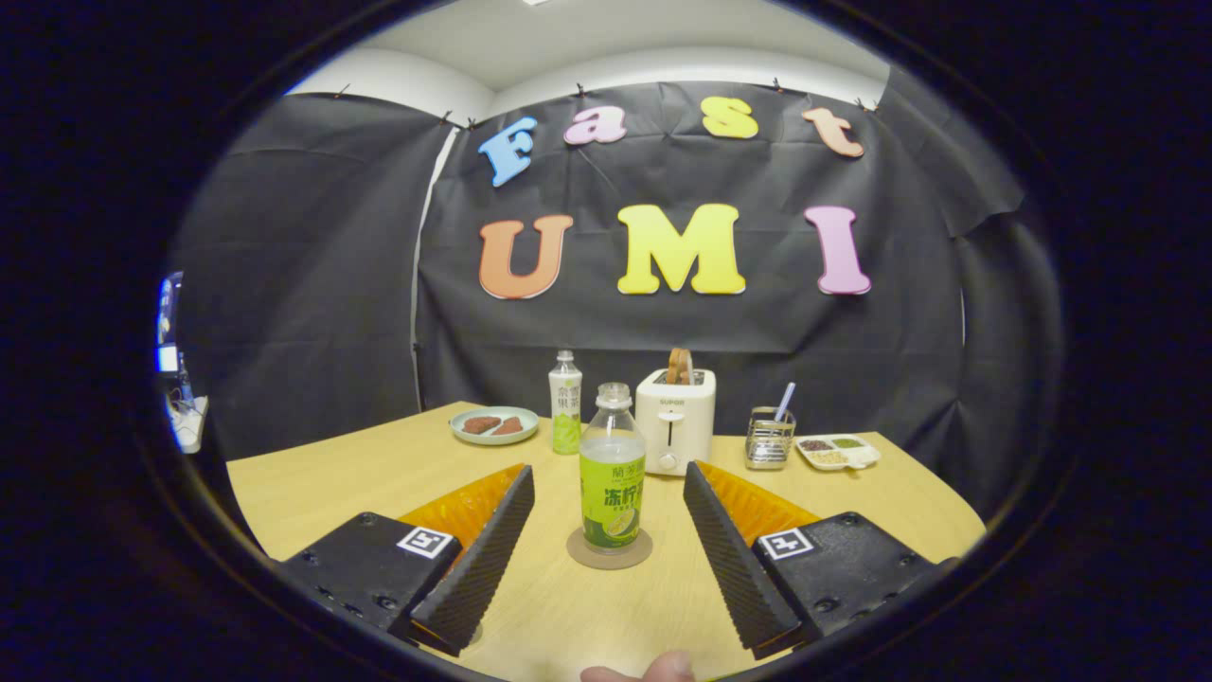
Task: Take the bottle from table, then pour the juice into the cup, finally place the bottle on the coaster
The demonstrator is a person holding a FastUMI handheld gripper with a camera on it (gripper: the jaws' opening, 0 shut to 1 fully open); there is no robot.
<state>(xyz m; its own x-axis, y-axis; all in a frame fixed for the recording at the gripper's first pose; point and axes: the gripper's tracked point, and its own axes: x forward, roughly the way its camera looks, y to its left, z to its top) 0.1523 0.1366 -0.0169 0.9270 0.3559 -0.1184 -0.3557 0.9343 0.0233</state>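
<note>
Bottle [612,474] stands upright on the coaster [610,551], between my gripper [608,507] fingers but touching neither; the jaws are spread wide and hold nothing. No cup is in sight, so I judge the placing done, and next I need only back straight off. Its green label carries Chinese characters; the far toaster [674,421] reads SUPOR.

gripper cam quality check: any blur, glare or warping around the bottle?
Gripper view: bottle sharp on its coaster, between the open fingers; faint shine on its upper clear part, soft shadows; fisheye bends the table edge and wall; fingertip at the bottom slightly blurred.
</note>
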